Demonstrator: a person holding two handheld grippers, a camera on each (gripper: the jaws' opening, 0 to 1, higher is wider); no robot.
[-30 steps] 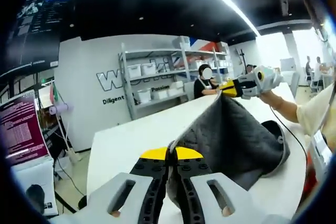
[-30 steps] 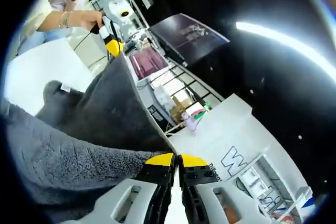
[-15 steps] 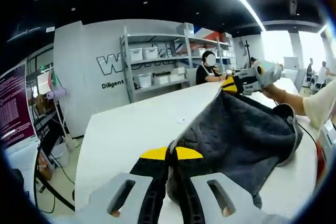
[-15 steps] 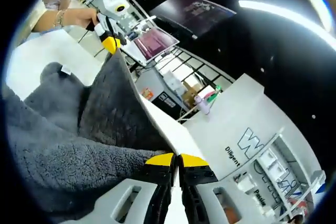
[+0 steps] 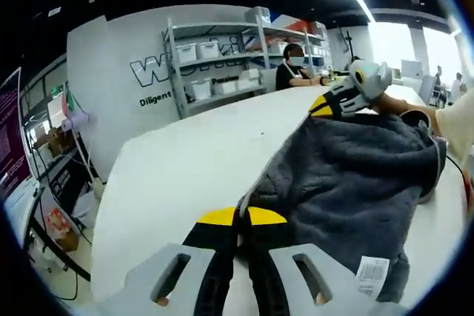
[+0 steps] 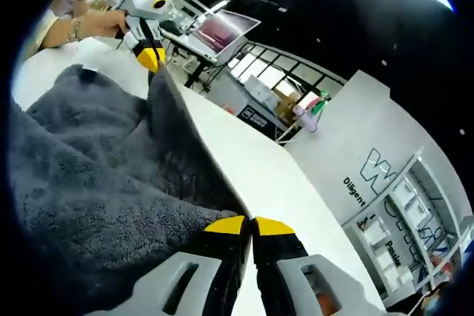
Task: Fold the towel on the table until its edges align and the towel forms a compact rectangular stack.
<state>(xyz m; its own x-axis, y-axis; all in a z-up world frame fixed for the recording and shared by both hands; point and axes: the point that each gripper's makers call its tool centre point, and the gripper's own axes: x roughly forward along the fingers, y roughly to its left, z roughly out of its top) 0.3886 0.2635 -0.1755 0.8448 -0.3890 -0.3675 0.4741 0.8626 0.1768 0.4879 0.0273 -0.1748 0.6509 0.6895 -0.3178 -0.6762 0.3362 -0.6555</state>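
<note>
in the left gripper view, the left tool (image 5: 242, 217) has its yellow-tipped jaws pressed together on one corner of the grey towel (image 5: 355, 183). the towel spreads away from the jaws to the right over the white desk (image 5: 185, 175), rumpled and partly lying on the desk. a white tag (image 5: 369, 276) shows on the towel's near edge at the lower right. at the towel's far corner the right tool (image 5: 324, 106) comes in from the right, its yellow tips closed on the cloth, held by a hand (image 5: 396, 105). behind the desk stand shelves (image 5: 222, 57) with white bins against a wall with lettering, and a person (image 5: 290, 72) sits at the far end.

in the right gripper view, the right tool (image 6: 246, 224) is clamped on a towel (image 6: 89, 175) corner, the cloth filling the left side and running along the desk (image 6: 274, 183) edge. the left tool (image 6: 150, 57) pinches the far corner, a hand (image 6: 100, 24) behind it. a monitor (image 6: 222, 31) stands beyond the desk.
</note>
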